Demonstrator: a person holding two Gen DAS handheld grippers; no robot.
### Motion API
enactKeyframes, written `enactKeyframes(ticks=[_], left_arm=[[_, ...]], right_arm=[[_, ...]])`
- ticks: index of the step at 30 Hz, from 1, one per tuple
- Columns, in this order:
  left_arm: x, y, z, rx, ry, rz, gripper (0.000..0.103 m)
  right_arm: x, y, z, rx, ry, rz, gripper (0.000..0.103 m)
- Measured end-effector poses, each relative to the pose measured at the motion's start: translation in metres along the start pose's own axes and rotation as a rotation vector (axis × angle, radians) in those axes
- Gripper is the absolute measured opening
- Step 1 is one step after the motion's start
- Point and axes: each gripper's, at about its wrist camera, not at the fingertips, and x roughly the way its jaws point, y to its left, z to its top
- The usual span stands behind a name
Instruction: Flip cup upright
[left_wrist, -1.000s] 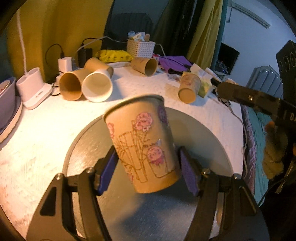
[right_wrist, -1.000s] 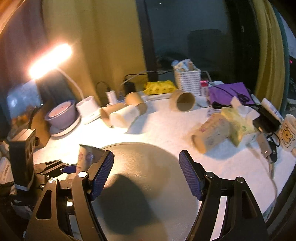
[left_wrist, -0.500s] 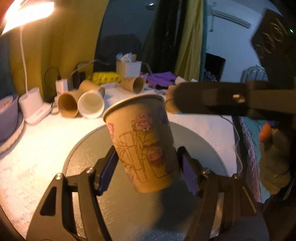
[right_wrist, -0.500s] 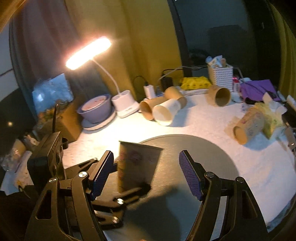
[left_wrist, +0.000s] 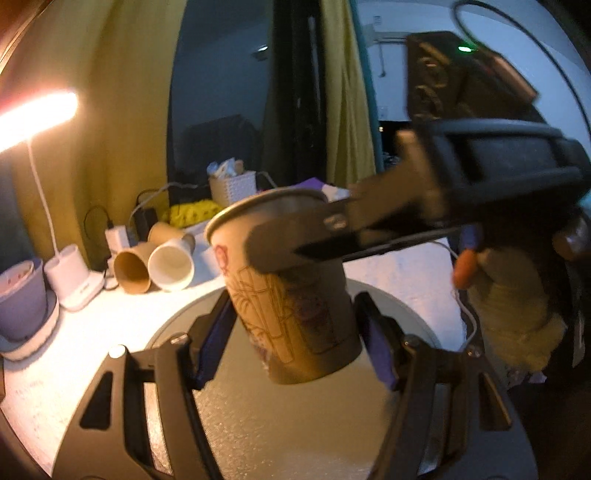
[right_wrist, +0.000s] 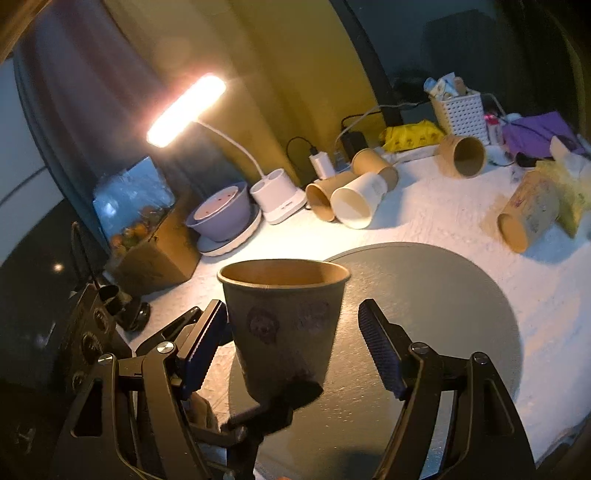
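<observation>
A brown paper cup (left_wrist: 291, 310) printed with bamboo and pink flowers is held mouth-up, a little tilted, above the round grey mat (left_wrist: 288, 421). My left gripper (left_wrist: 295, 343) is shut on the cup near its base. In the right wrist view the same cup (right_wrist: 284, 321) stands between the fingers of my right gripper (right_wrist: 293, 350), which is open around it; the left pad is close to the cup wall, the right pad is apart from it. The right gripper's arm crosses in front of the cup's rim in the left wrist view.
Several paper cups lie on their sides on the white table: a brown and a white one (right_wrist: 354, 203) at the back, one (right_wrist: 463, 157) by a white basket (right_wrist: 460, 112), one (right_wrist: 528, 218) at right. A lit desk lamp (right_wrist: 186, 110) and a purple bowl (right_wrist: 221, 212) stand at left.
Both grippers have risen and come together. The right gripper moved from beside the cup to straddle it. The cup stays in the left gripper, mouth up.
</observation>
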Motion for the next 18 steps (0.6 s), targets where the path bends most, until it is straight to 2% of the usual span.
enactKeyframes(ticks=[7,11,18], left_arm=[[-0.0032,-0.0065,-0.0003,0.047,-0.029,-0.007,0.067],[-0.0026,-0.0064,-0.0004,0.045,-0.025,-0.01,0.067],[-0.0038,-0.0071,-0.002,0.037,-0.017,-0.008,0.069]], right_arm=[[-0.0009,0.0012,0.0022,0.0,0.007,0.042,0.077],[0.0002,-0.001,0.003,0.011,0.018,0.061,0.071],[0.0024,0.0002,0.0049,0.0,0.033,0.058,0.069]])
